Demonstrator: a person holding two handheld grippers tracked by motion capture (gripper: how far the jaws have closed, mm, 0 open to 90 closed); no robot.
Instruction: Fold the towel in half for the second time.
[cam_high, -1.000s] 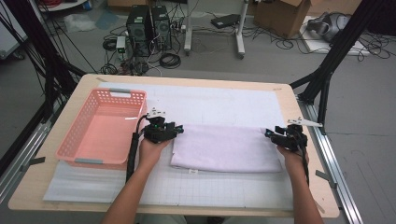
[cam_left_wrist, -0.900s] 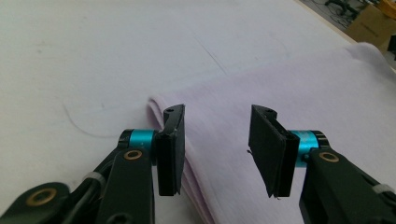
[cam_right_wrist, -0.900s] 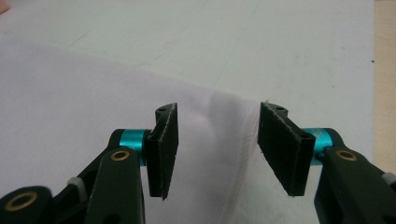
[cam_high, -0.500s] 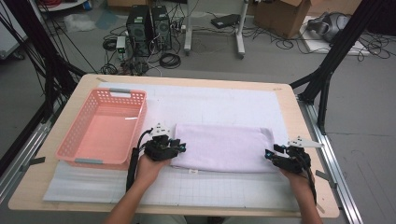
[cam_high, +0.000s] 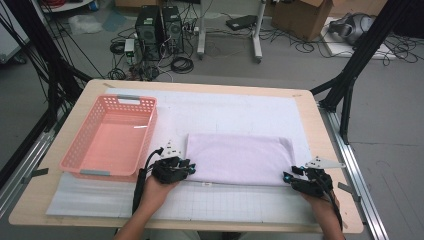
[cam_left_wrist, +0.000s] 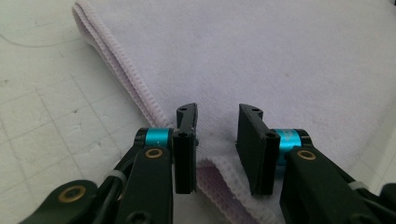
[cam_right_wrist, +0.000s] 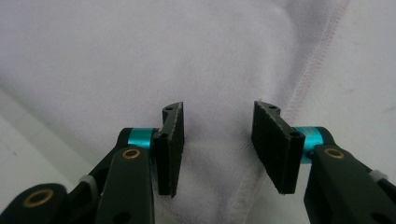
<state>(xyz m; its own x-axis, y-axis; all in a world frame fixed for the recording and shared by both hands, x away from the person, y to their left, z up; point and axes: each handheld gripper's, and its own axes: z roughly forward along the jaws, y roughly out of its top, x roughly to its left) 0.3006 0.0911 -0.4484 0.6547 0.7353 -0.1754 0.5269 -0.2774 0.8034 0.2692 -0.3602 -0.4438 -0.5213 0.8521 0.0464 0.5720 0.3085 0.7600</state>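
Two tools (cam_high: 191, 170) (cam_high: 288, 176) straddle towel (cam_high: 239, 157) corners.

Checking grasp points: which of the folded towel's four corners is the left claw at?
The left claw is at the towel's near-left corner, the one closest to the pink basket; the right claw is at the near-right.

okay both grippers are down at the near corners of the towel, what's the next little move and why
Probably close both on the corners. The left gripper straddles the towel's folded near corner, the right gripper its hemmed corner; both have just been closing, with gaps still showing at the pads.
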